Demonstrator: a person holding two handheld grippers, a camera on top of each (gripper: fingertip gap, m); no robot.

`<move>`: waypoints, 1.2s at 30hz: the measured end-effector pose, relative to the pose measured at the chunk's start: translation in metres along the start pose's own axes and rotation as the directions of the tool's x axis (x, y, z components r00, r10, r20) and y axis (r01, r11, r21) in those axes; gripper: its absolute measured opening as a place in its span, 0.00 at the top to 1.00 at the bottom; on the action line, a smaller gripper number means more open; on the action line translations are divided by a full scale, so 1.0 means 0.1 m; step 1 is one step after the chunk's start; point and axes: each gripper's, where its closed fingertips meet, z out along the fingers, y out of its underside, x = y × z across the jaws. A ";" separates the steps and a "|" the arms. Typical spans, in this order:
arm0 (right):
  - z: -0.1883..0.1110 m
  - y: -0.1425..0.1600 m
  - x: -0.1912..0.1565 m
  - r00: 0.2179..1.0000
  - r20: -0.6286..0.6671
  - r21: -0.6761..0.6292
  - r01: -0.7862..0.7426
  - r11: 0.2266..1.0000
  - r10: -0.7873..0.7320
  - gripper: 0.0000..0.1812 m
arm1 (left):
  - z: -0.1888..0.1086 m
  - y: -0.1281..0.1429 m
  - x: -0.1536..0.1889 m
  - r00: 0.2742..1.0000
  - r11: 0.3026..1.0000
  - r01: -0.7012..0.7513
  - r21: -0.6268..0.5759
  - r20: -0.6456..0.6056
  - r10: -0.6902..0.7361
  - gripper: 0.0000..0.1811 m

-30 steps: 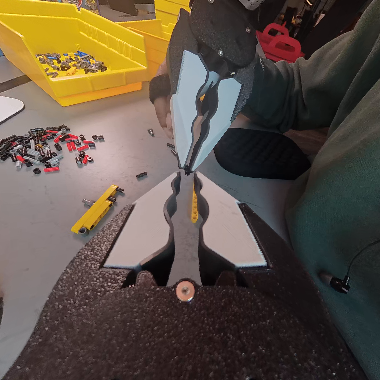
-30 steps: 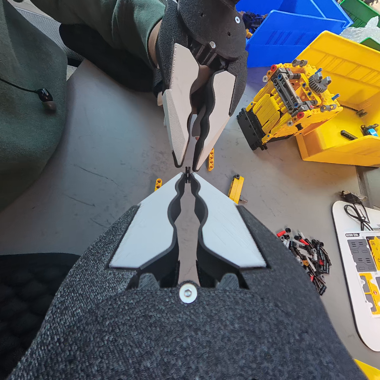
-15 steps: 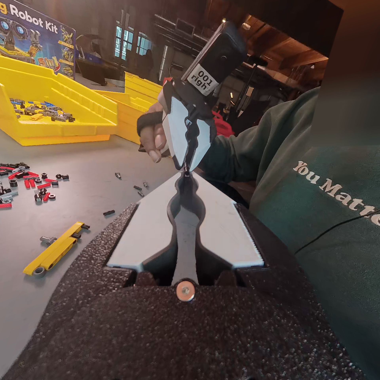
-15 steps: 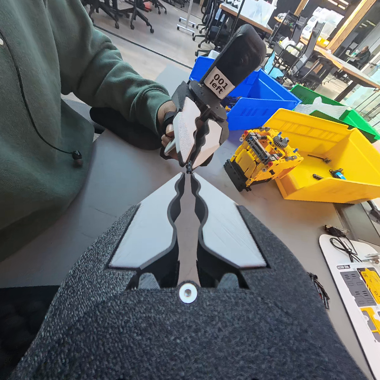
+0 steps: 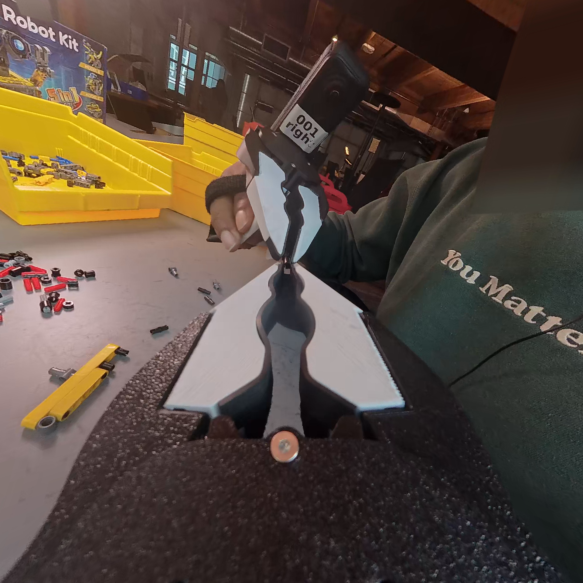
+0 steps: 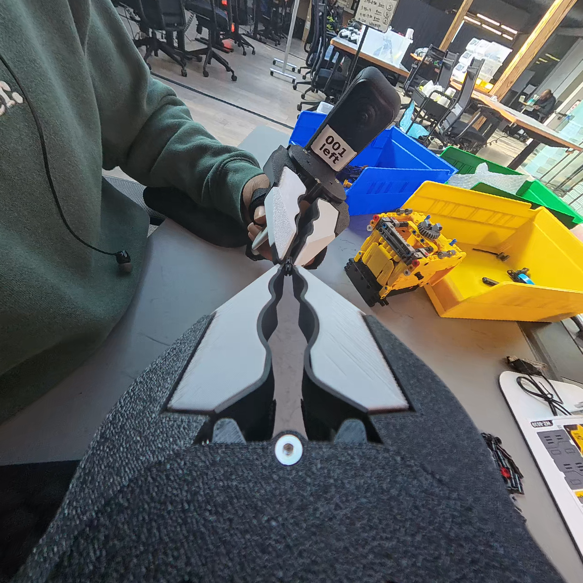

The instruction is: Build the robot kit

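Note:
My two grippers meet tip to tip above the grey table (image 5: pixel 132 284). A small black pin (image 5: pixel 286 266) sits between the tips. My left gripper (image 5: pixel 286 270) is shut on one end of it. My right gripper (image 5: pixel 285 256), held in a hand with a green sleeve, is shut on the other end. In the right wrist view my right gripper (image 6: pixel 287 272) pinches the pin (image 6: pixel 287 268), and the left gripper (image 6: pixel 287 261) meets it from the far side. Most of the pin is hidden by the fingertips.
On the left lie a yellow beam assembly (image 5: pixel 72 385), loose red and black pieces (image 5: pixel 38 284) and yellow bins (image 5: pixel 94 195). On the right stand a yellow model vehicle (image 6: pixel 403 249), a yellow bin (image 6: pixel 504 303), a blue bin (image 6: pixel 394 179) and a white instruction board (image 6: pixel 552 426). The person's green-clad body is close by. The grippers are tip to tip, or close to it. The yellow beam assembly (image 5: pixel 72 385) is about 15 centimetres from both grippers' fingertips.
Both grippers rose off the table and tilted up toward level, staying tip to tip. The left gripper, slightly open a second ago, closed on the pin that the right gripper holds.

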 end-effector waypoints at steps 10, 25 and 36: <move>0.01 0.04 0.02 1.000 0.000 -0.025 -0.016 1.000 0.016 0.98 | 0.00 0.03 -0.04 1.000 1.000 0.011 -0.010 0.012 -0.011 0.98; 0.09 0.36 0.00 0.996 0.025 -0.173 -0.077 0.982 0.083 0.98 | -0.01 0.31 -0.24 0.957 0.955 -0.179 -0.237 0.183 0.225 0.97; 0.11 0.39 -0.02 0.991 0.042 -0.177 -0.117 0.977 0.126 0.98 | -0.01 0.37 -0.26 0.935 0.927 -0.234 -0.294 0.193 0.297 0.98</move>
